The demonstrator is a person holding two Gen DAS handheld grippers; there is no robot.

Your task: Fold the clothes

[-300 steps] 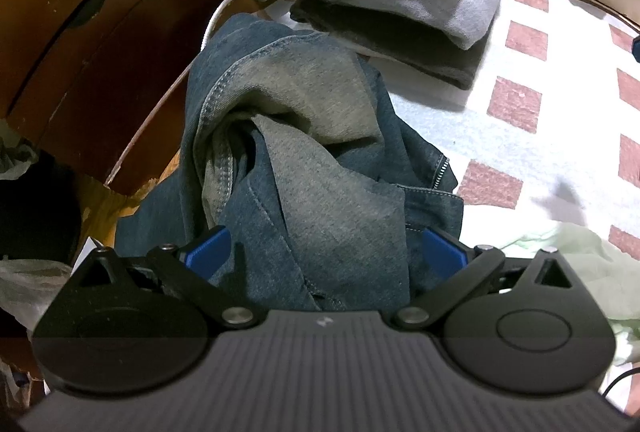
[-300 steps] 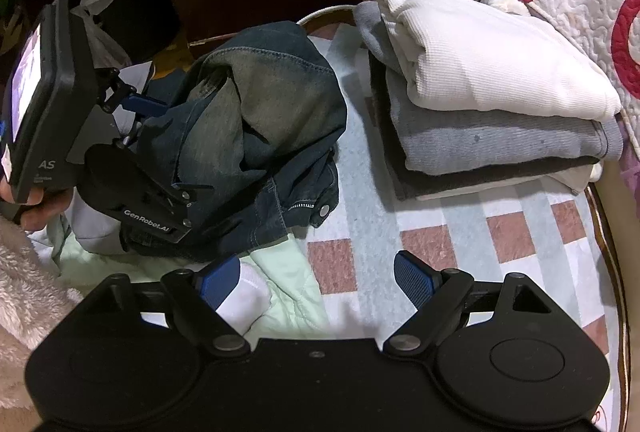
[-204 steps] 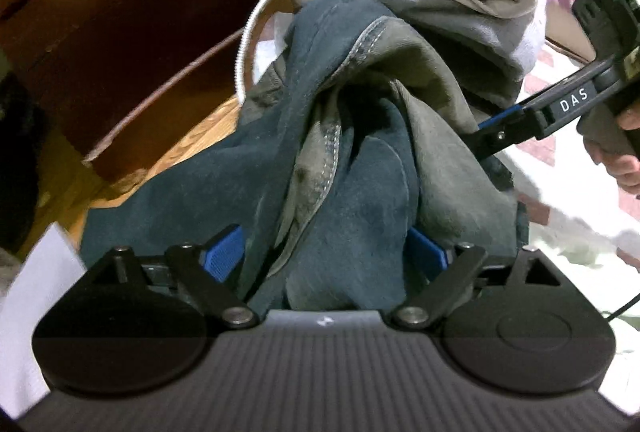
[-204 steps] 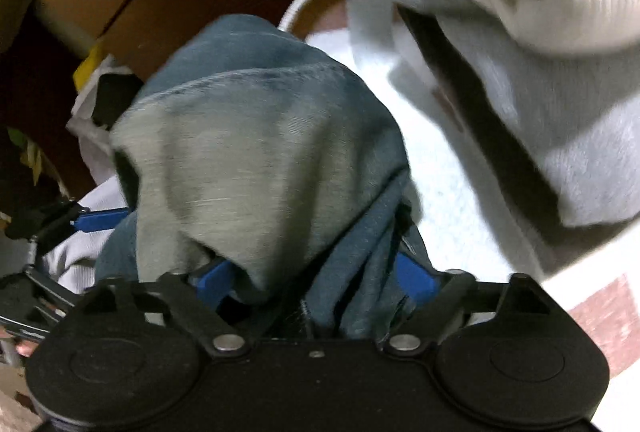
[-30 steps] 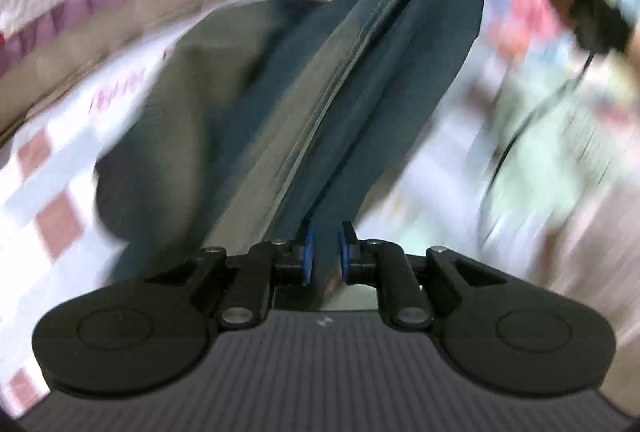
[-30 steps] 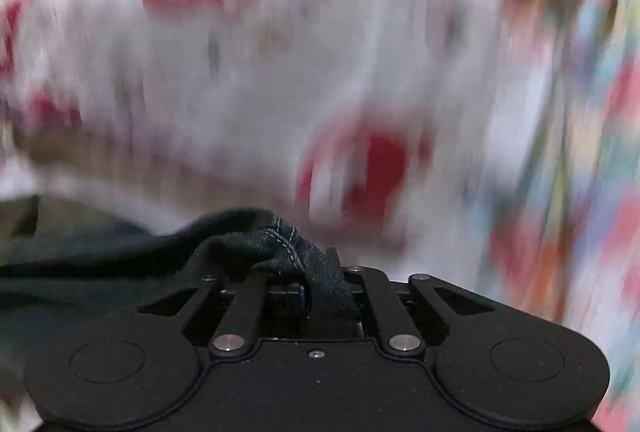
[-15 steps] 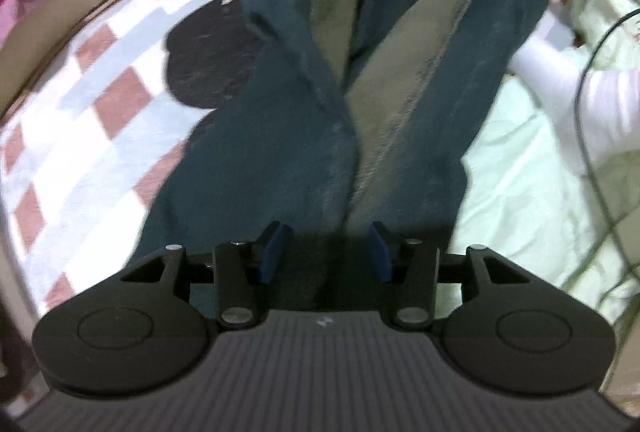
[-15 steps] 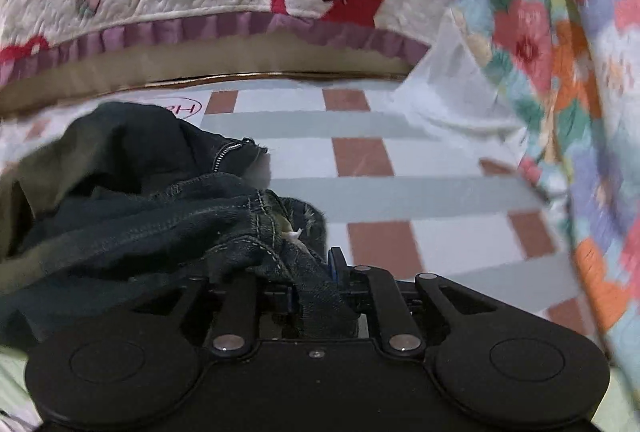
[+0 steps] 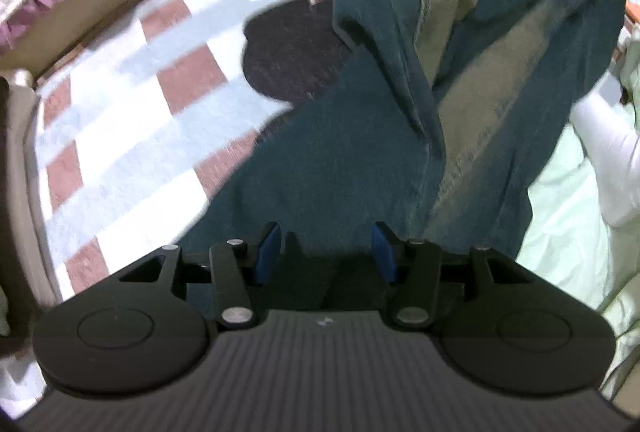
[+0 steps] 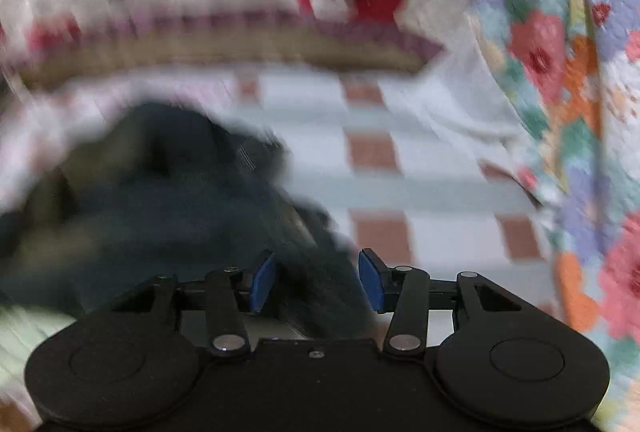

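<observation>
Both claws: the left claw point(image 9: 325, 252) and the right claw point(image 10: 315, 282) now stand with their blue pads apart, and neither one pinches cloth. One second ago both were closed tight on the denim, and half a second ago the right one was closed on a hem while the left was already opening.
Garment: the dark blue faded denim jeans point(image 9: 404, 136) are released and lie spread along the bed, on the checked white, grey and brown bedsheet point(image 9: 132, 120). The cloth runs from just in front of the left claw away toward the right claw's side.
Shape of the garment: the jeans are long and stretched, but one leg crosses over the other and thick ridges stand up in the middle. They are not folded and not fully flat.
Right view: it is blurred, so I see only a dark heap of denim point(image 10: 168, 200) reaching between the open pads; whether it touches them I cannot tell.
Surroundings: a white sleeve point(image 9: 604, 152) and a pale green cloth point(image 9: 560, 200) lie beside the jeans on the right.
Meaning for the task: in my judgement the carrying and laying-out is over, and smoothing the twisted legs comes before any fold.
</observation>
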